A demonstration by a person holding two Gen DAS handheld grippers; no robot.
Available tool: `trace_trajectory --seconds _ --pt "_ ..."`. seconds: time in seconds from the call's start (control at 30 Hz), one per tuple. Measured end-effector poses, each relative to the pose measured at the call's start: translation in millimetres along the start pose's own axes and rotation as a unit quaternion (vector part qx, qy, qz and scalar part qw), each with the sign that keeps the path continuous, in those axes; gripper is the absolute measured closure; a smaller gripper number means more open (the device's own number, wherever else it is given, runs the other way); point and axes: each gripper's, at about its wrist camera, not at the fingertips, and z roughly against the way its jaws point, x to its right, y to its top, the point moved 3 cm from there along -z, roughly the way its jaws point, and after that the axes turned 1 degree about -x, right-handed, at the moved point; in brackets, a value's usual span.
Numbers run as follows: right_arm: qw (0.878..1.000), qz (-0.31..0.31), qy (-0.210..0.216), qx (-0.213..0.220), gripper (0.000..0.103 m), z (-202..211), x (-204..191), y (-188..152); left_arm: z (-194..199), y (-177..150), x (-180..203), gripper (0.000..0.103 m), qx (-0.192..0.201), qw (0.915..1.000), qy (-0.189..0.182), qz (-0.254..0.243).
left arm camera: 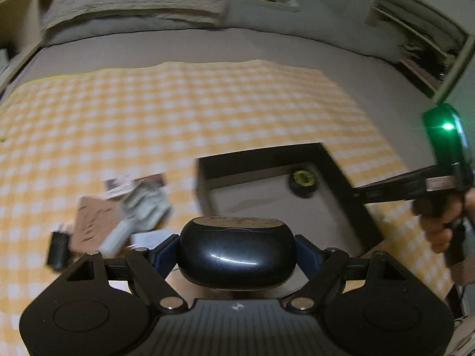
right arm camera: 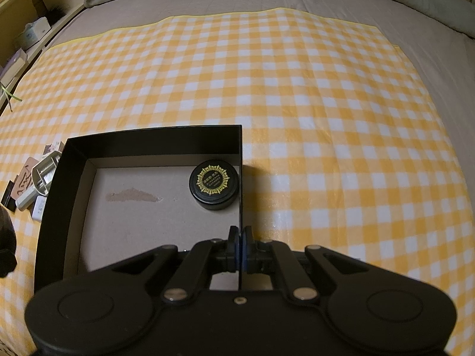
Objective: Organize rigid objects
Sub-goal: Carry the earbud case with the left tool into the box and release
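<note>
One item's mid-transfer: left tongs clamp black oval case, right tongs pinch box wall; next, w/ care, lower case into box beside round tin.

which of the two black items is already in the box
The round black tin with the gold pattern on its lid, sitting at the box floor's far right corner. The plain glossy black case is clamped in the left hand-held gripper, outside it.

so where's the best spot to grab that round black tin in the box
Probably the round black tin by its curved side wall, fingers straddling the gold-printed lid from above. It sits upright in the black box corner tight against the right wall, so set the fingers along the free near and far sides.
</note>
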Motion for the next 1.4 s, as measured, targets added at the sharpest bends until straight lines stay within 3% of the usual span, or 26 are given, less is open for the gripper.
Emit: trace_trajectory --seconds 0.43,0.53,0.8,1.03,1.27,1.4 --pt "1.000 -0.003 0.002 -0.006 0.100 -2.3 1.5 3.2 -57.5 9.4 64.9 0.022 -0.050 0.9954 -0.038 0.072" --pt "1.000 -0.004 0.005 -0.009 0.100 -4.3 1.0 3.6 -67.6 8.2 75.3 0.022 -0.053 0.9948 -0.019 0.085" --pt "1.000 -0.004 0.007 -0.010 0.100 -5.7 -0.4 3.6 -95.3 4.4 85.3 0.022 -0.069 0.9884 -0.035 0.131" --pt "1.000 -0.006 0.012 -0.015 0.099 -4.2 -10.2 0.1 -106.7 2.5 87.0 0.022 -0.078 0.9818 -0.027 0.171" --pt "1.000 -0.008 0.015 -0.017 0.099 -2.7 -14.2 0.0 -117.3 -0.1 95.8 0.021 -0.087 0.9773 -0.054 0.185" --pt "1.000 -0.008 0.016 -0.017 0.099 -2.3 -15.6 0.7 -122.4 -4.1 94.6 0.019 -0.095 0.9751 -0.051 0.194"
